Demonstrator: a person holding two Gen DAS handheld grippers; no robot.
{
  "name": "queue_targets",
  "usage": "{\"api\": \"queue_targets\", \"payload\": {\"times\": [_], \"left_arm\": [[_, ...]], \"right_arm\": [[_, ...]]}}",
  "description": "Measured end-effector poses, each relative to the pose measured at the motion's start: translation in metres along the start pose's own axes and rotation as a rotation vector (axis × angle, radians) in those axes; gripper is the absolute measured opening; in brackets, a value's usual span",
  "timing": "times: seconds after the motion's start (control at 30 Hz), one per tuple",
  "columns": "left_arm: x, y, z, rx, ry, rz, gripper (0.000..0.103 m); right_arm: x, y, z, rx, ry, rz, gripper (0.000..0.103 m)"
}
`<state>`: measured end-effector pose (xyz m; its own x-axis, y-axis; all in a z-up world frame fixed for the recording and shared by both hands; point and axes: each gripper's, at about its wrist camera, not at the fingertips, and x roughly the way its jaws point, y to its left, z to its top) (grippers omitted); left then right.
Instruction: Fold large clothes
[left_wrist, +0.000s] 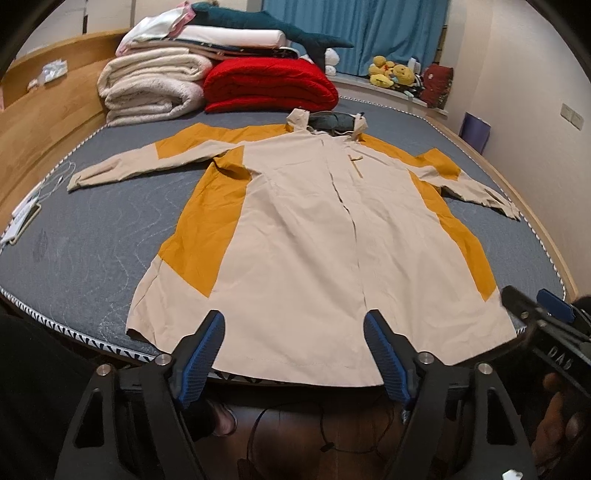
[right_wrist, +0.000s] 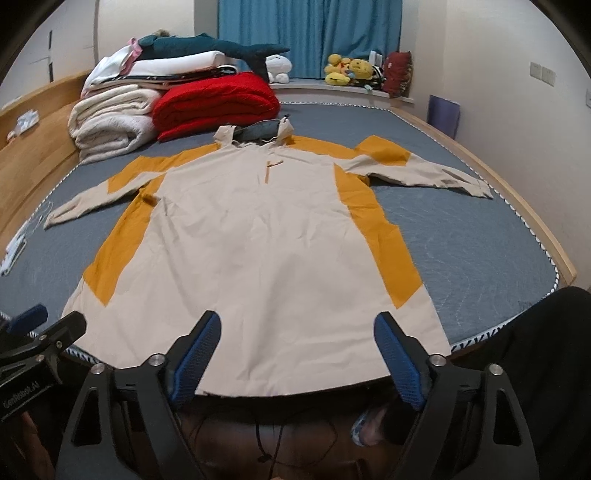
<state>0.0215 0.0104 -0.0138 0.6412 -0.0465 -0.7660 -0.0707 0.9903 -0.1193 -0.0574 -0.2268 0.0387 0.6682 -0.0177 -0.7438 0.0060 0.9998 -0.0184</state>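
Observation:
A large beige and mustard-yellow jacket (left_wrist: 306, 229) lies flat, front up, on the grey mattress (left_wrist: 92, 236), sleeves spread to both sides, hood at the far end. It also shows in the right wrist view (right_wrist: 258, 236). My left gripper (left_wrist: 294, 332) is open and empty, hovering over the jacket's near hem. My right gripper (right_wrist: 297, 332) is open and empty, also over the near hem. The right gripper shows at the right edge of the left wrist view (left_wrist: 532, 306).
Folded cream blankets (left_wrist: 151, 88), a red quilt (left_wrist: 269, 85) and a plush shark (left_wrist: 266, 26) are stacked at the bed's far end. A wooden headboard (left_wrist: 44, 122) runs along the left. Plush toys (left_wrist: 391, 72) sit on the window ledge. Papers and a cable (left_wrist: 26, 214) lie at the mattress's left edge.

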Motion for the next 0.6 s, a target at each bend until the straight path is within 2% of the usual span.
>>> {"api": "queue_targets", "payload": {"times": [0.2, 0.3, 0.43, 0.5, 0.57, 0.6], "left_arm": [[-0.012, 0.023, 0.051, -0.042, -0.008, 0.033, 0.054], [-0.022, 0.035, 0.088, -0.052, -0.081, 0.029, 0.050], [0.006, 0.059, 0.126, -0.021, -0.119, 0.061, 0.043], [0.036, 0.082, 0.138, -0.030, -0.069, 0.087, 0.043], [0.077, 0.109, 0.140, -0.051, 0.073, 0.077, 0.043], [0.105, 0.128, 0.133, -0.085, 0.177, 0.042, 0.043]], "right_arm": [[-0.006, -0.016, 0.033, 0.034, -0.052, 0.041, 0.067], [-0.011, -0.017, 0.059, 0.033, -0.109, 0.065, 0.065], [-0.009, -0.011, 0.098, 0.004, -0.183, 0.076, 0.065], [0.001, -0.008, 0.116, -0.016, -0.198, 0.080, 0.065], [0.018, -0.008, 0.133, -0.034, -0.196, 0.089, 0.065], [0.029, -0.012, 0.140, -0.032, -0.187, 0.086, 0.065]]}}
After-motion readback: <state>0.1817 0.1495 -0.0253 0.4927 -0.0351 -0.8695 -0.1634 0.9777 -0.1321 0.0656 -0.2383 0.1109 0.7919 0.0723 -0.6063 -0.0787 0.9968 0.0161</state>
